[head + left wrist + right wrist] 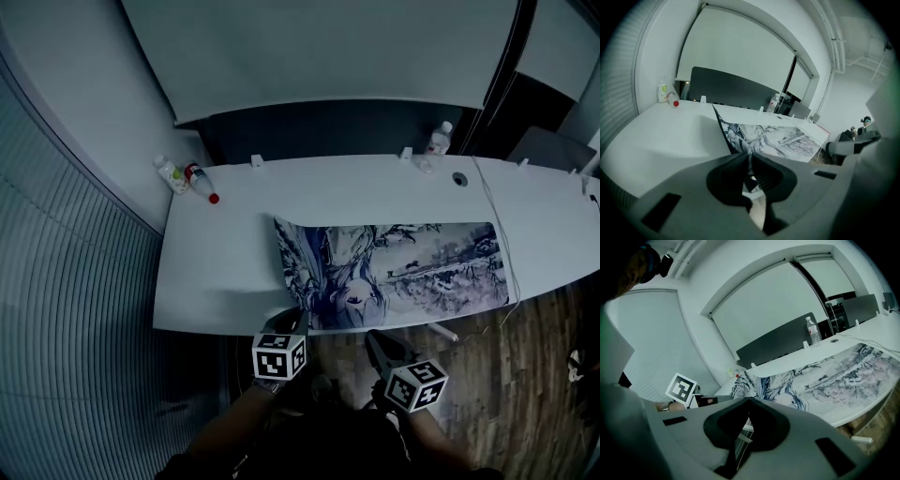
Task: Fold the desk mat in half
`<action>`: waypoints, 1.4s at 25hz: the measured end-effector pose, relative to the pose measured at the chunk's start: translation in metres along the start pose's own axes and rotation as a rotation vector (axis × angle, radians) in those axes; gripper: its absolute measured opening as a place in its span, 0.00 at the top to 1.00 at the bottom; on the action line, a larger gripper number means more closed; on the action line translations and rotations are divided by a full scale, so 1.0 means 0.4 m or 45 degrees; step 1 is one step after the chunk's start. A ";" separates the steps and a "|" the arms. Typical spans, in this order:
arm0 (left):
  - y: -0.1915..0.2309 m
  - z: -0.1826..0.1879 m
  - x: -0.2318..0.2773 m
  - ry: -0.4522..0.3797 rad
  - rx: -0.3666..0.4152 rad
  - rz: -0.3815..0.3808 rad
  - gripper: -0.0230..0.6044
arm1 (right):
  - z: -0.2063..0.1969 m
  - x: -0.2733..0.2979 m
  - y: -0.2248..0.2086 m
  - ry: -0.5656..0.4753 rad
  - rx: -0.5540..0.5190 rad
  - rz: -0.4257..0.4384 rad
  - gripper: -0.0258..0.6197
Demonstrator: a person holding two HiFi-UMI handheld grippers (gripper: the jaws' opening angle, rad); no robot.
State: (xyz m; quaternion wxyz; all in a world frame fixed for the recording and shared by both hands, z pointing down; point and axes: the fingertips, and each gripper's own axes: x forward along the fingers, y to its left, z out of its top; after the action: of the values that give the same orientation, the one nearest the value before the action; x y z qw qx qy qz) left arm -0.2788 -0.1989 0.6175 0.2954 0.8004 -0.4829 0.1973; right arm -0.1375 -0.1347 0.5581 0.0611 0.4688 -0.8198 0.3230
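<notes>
The bench [225, 253] is long and white, and it stands before a dark partition panel [328, 127]. Above the panel hangs a big pale blind [319, 52]. At the left is a ribbed wall, and at the right a wooden floor [525, 375]. Two bottles [186, 177] lie at the left rear corner of the bench, and one clear bottle [439, 139] stands at the rear. A thin cable [494, 220] runs across the right part.

The desk mat [422, 262] lies spread along the near edge. It is printed with a blue-grey ink drawing. The left gripper [296, 317] is clenched on its near left corner, and that edge stands up a little. The right gripper [373, 339] has its jaws together, empty, in front of the bench.
</notes>
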 end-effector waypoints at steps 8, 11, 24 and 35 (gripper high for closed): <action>-0.071 0.013 0.014 0.007 0.044 -0.082 0.91 | 0.013 -0.047 -0.025 -0.032 0.028 -0.065 0.92; -0.094 0.011 0.020 0.013 0.068 -0.109 0.91 | 0.015 -0.063 -0.036 -0.055 0.026 -0.087 0.92; -0.193 -0.013 0.078 0.070 0.121 -0.134 0.91 | 0.033 -0.149 -0.110 -0.129 0.103 -0.138 0.92; -0.294 -0.050 0.167 0.116 0.069 -0.047 0.91 | 0.064 -0.240 -0.238 -0.077 0.046 -0.120 0.92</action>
State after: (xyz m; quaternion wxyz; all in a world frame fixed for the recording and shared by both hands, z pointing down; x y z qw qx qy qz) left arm -0.1444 -0.1875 0.6395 0.2988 0.8071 -0.4485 0.2411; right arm -0.0023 -0.1130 0.5444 0.0429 0.5175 -0.7923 0.3203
